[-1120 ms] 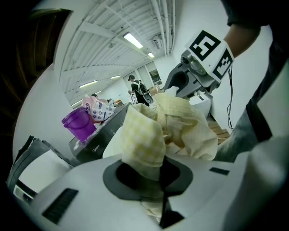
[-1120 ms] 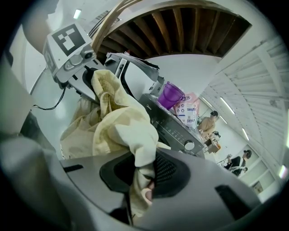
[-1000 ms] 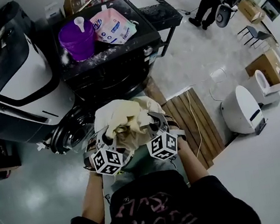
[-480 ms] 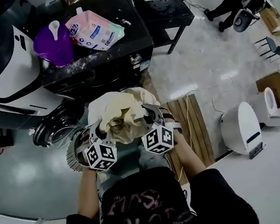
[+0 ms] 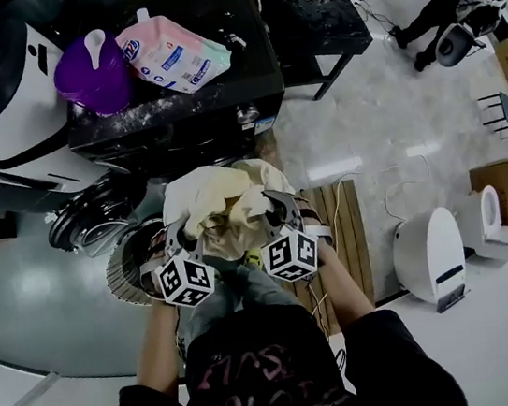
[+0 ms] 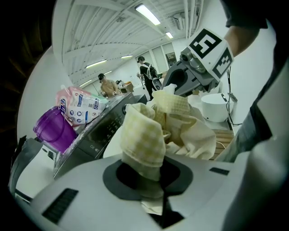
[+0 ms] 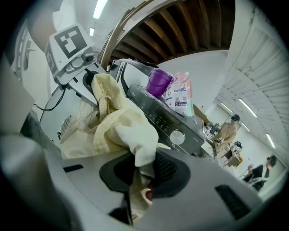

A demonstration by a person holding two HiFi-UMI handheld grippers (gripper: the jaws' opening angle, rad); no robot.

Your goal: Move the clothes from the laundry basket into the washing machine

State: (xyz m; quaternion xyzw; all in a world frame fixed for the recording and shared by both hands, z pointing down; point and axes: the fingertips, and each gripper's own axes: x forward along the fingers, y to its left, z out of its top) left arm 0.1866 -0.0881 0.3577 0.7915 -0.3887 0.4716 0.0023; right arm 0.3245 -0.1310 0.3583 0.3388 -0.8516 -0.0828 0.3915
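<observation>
Both grippers hold one bundle of pale yellow clothes [image 5: 221, 202] between them, up in front of the person's chest

Left gripper [image 5: 187, 239]: jaws narrow, clamped on a checked fold of the clothes; in the left gripper view the cloth runs straight down into the jaws

Right gripper [image 5: 273, 215]: jaws narrow too, pinching a plain cream fold, clear in the right gripper view

Grippers sit side by side with the marker cubes toward the person, jaws pointing away and down toward the washer [image 5: 177, 128]

Clothes are in the air, just in front of the washer's front, not inside it

Round door [image 5: 87, 222] is left of the bundle and looks swung open

Basket [image 5: 121, 272] is ribbed and white, low by the left gripper, mostly hidden behind bundle and arm; cannot tell what is in it

On the washer top: purple cup [image 5: 96, 79] and a pink-white pouch [image 5: 177, 55] lying just beside it, with white specks scattered on the dark top

Slatted wood board [image 5: 344, 222] lies on the floor right of the person, a white rounded unit [image 5: 429, 256] further right

Another person [image 5: 456, 2] stands far back at top right, well apart from the washer
</observation>
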